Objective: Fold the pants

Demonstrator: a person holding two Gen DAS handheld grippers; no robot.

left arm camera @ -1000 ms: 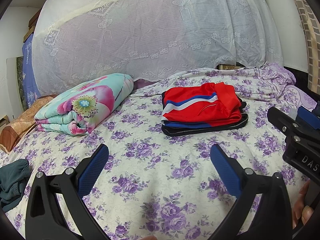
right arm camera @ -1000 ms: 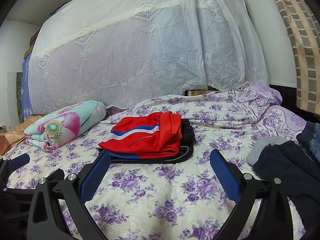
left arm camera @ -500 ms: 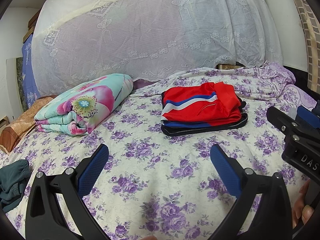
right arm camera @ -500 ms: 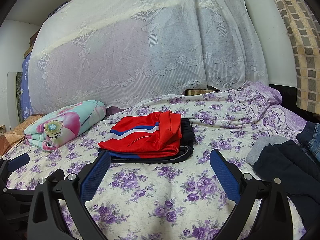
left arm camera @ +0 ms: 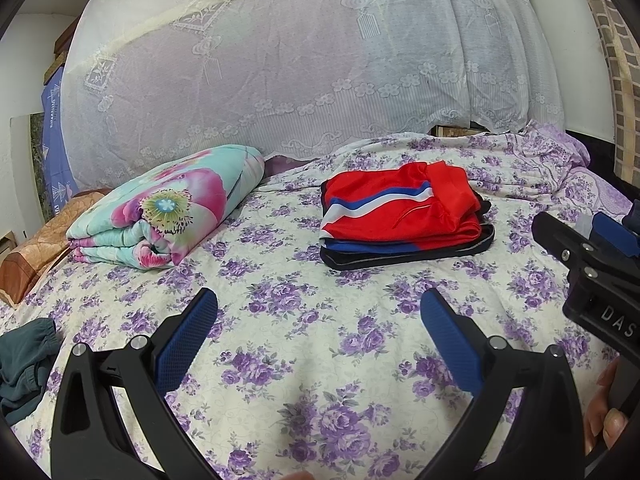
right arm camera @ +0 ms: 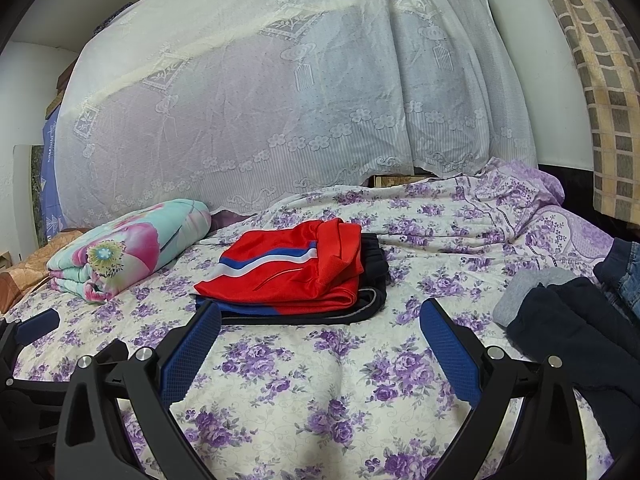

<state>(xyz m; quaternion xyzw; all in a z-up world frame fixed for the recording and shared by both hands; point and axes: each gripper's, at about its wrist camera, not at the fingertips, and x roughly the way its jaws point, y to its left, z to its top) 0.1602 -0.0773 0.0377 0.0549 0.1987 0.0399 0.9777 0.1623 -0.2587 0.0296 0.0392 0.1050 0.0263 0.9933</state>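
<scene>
Folded red pants with a blue and white stripe [left arm camera: 400, 212] lie on top of a folded dark garment [left arm camera: 408, 254] in the middle of the bed; they also show in the right wrist view [right arm camera: 288, 272]. My left gripper [left arm camera: 318, 304] is open and empty, hovering over the floral sheet in front of the stack. My right gripper [right arm camera: 320, 312] is open and empty, just in front of the stack. Its body shows in the left wrist view [left arm camera: 592, 264] at the right edge. Unfolded dark pants [right arm camera: 572, 332] lie at the right.
A rolled floral quilt [left arm camera: 168, 208] lies at the back left. A dark green garment [left arm camera: 24, 364] lies at the left edge. A grey cloth [right arm camera: 520, 288] and jeans [right arm camera: 624, 272] lie at the right. A lace net [right arm camera: 280, 100] hangs behind the bed.
</scene>
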